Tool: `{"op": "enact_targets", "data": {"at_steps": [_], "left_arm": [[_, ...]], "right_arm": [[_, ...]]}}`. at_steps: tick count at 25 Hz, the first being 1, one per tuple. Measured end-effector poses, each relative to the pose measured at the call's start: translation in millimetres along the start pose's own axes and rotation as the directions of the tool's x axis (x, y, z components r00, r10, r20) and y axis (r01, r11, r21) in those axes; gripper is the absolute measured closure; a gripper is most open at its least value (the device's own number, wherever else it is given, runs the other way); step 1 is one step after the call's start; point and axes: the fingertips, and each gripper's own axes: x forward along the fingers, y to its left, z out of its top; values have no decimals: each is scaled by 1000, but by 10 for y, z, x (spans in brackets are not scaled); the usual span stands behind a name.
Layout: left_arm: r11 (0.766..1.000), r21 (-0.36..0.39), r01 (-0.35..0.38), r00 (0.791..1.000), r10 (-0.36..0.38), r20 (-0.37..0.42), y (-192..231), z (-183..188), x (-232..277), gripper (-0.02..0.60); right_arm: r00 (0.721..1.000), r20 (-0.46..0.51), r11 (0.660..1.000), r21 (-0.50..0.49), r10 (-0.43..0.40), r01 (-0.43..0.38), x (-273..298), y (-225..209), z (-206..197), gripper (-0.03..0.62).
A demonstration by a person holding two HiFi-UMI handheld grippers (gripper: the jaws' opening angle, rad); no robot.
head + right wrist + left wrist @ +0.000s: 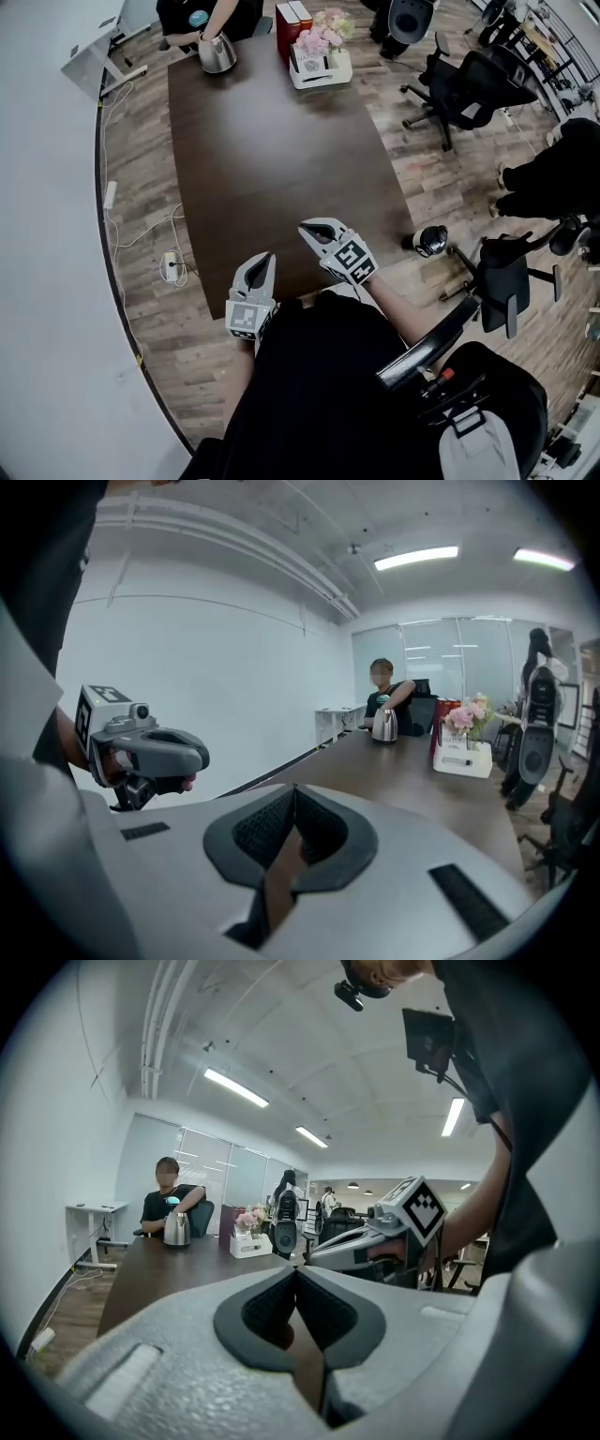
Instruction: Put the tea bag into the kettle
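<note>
Kettle (217, 53) sits well away from left gripper (266, 260) and right gripper (315, 229), with someone's hand (190, 38) on it. Both grippers are pinched shut and empty, no tea bag in sight, so a long reach might bump that hand.

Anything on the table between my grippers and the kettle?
Nothing visible: bare table runs from the left gripper and right gripper to the kettle at the far end. A person's hand is on the kettle; a flower box stands beside it. No tea bag shows.
</note>
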Motion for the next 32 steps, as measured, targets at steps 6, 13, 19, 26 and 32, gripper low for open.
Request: {"op": "enact_targets", "data": {"at_steps": [6, 13, 19, 26, 32], "left_arm": [[1000, -14, 16, 1000, -16, -2, 194, -79, -165, 576], [999, -24, 33, 999, -33, -17, 290, -186, -443, 577], [999, -26, 38, 998, -39, -47, 292, -381, -718, 577], [997, -57, -60, 994, 55, -90, 350, -496, -917, 577], [990, -58, -131, 985, 123, -121, 423, -424, -905, 577]], "right_arm": [[999, -39, 1000, 16, -24, 24, 233, 136, -86, 586], [993, -103, 998, 18, -50, 52, 342, 288, -268, 573], [979, -185, 995, 30, -85, 92, 440, 260, -607, 505], [969, -238, 996, 33, -68, 78, 617, 100, -834, 464], [967, -251, 999, 1, -32, 33, 1030, -188, -809, 451]]}}
